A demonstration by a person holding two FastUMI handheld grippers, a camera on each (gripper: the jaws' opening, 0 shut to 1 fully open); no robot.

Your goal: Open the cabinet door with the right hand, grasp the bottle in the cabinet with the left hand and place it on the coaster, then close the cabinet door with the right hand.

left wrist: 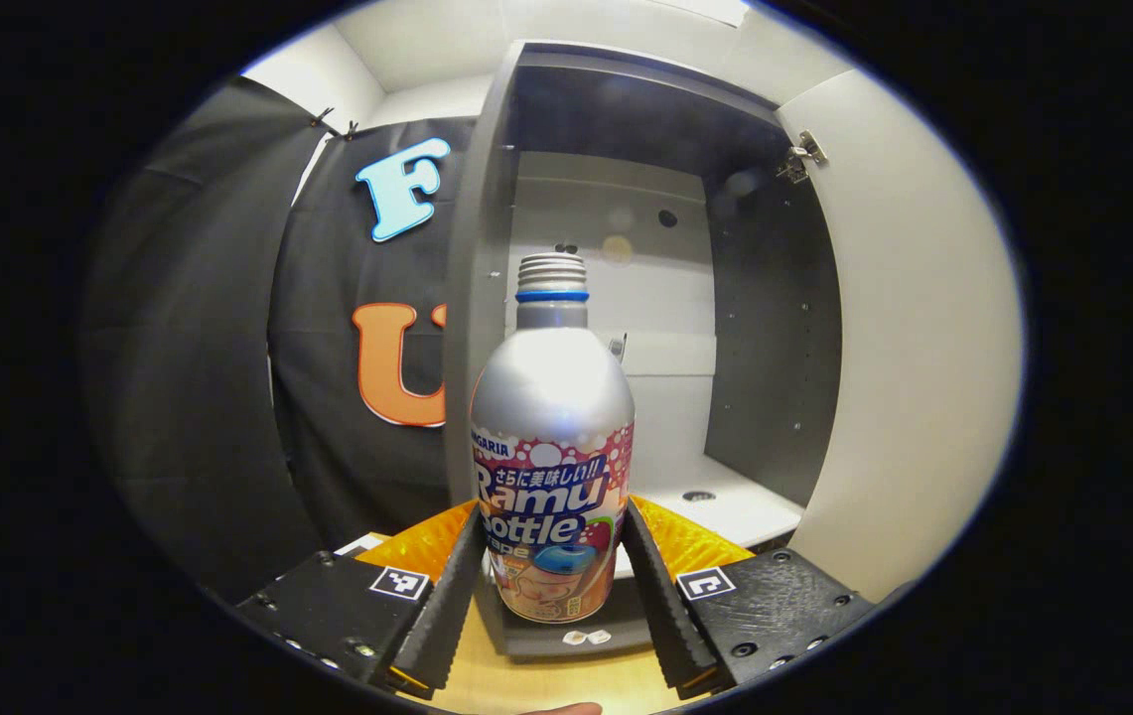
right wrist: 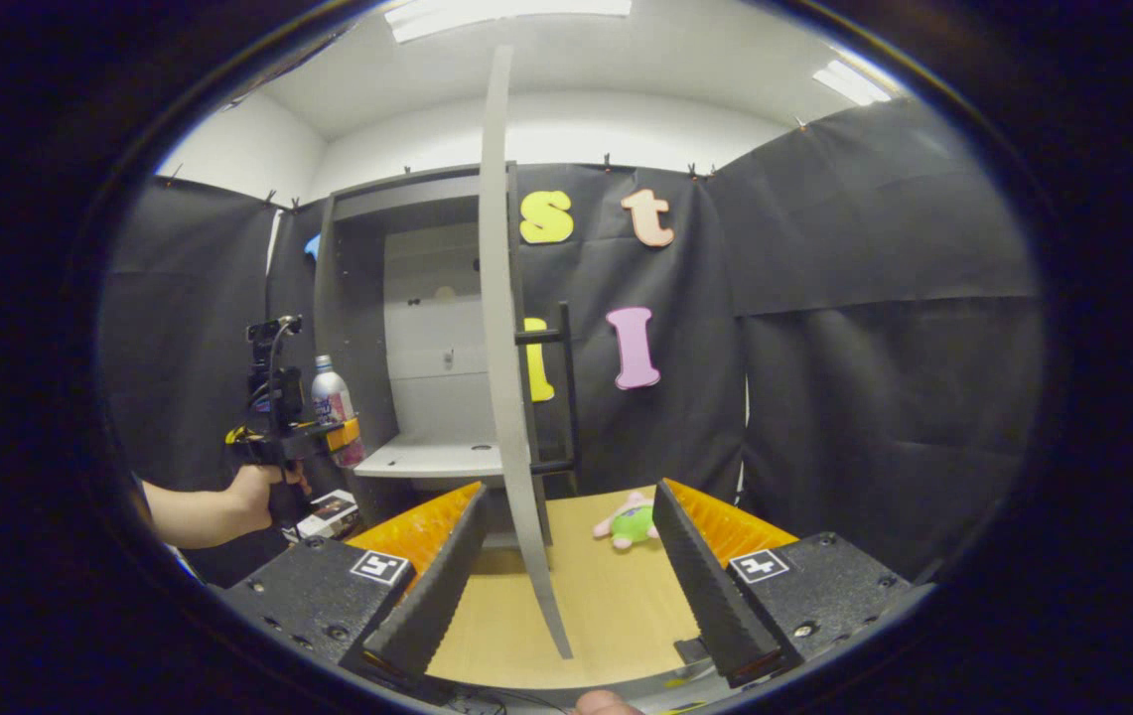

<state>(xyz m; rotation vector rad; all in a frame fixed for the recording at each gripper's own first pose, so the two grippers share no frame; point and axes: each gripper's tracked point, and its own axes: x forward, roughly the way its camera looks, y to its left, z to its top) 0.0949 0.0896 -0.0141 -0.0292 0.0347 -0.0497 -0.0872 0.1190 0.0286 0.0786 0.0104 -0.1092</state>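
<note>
One bottle (left wrist: 553,467) sits clamped in the left gripper (left wrist: 553,581), outside the cabinet (left wrist: 775,328).

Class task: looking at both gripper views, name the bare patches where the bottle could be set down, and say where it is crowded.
Bare tabletop lies between the open cabinet door and the green-and-pink soft toy. The cabinet shelf is bare too. It is crowded at the cabinet's left edge, where the left hand-held gripper grips the bottle above small printed items.
</note>
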